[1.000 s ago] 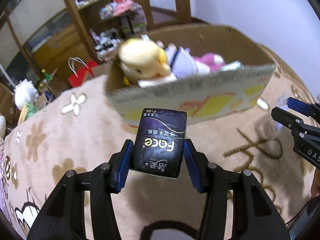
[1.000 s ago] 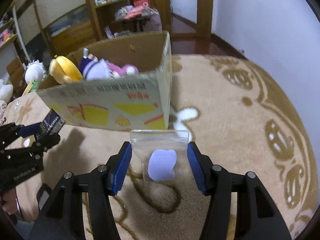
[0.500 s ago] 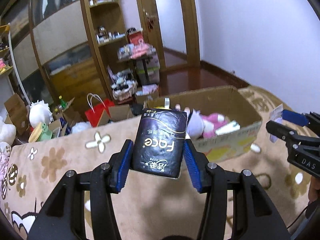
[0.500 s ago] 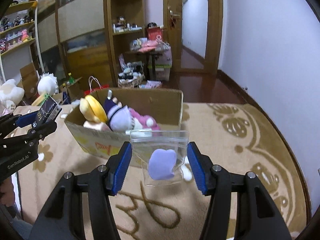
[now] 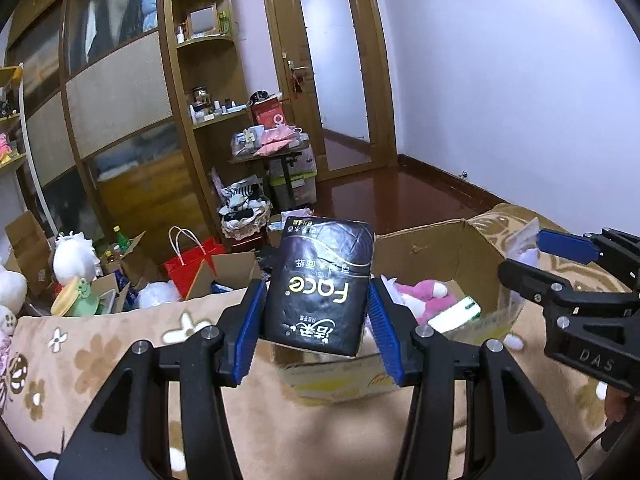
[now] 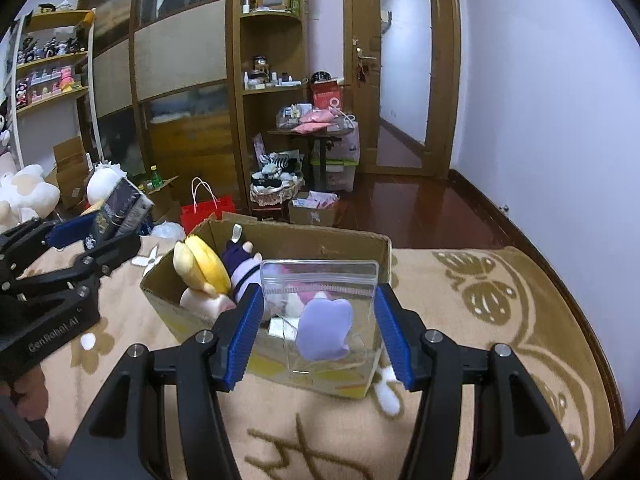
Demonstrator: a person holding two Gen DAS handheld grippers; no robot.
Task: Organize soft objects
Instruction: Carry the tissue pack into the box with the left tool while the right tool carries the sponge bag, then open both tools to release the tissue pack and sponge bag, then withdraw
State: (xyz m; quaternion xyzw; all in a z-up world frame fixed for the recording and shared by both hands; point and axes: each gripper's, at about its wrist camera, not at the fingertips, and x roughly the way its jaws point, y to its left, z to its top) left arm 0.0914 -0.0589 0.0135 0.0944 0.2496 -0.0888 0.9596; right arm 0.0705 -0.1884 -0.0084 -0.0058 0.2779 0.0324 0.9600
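Note:
My left gripper is shut on a black "Face" tissue pack, held in the air in front of the cardboard box. My right gripper is shut on a clear zip bag with a purple soft piece inside, also raised before the box. The box holds a yellow plush, a purple-and-white plush, a pink plush and a white-green pack. Each gripper shows in the other's view, the right one and the left one.
The box stands on a tan patterned blanket. Beyond its edge lie a red paper bag, white plush toys, small cartons and a cluttered side table. Wooden shelves and a door fill the back wall.
Both grippers have risen and tilted up with their loads. The box has dropped lower in both views and the room behind has come into view.

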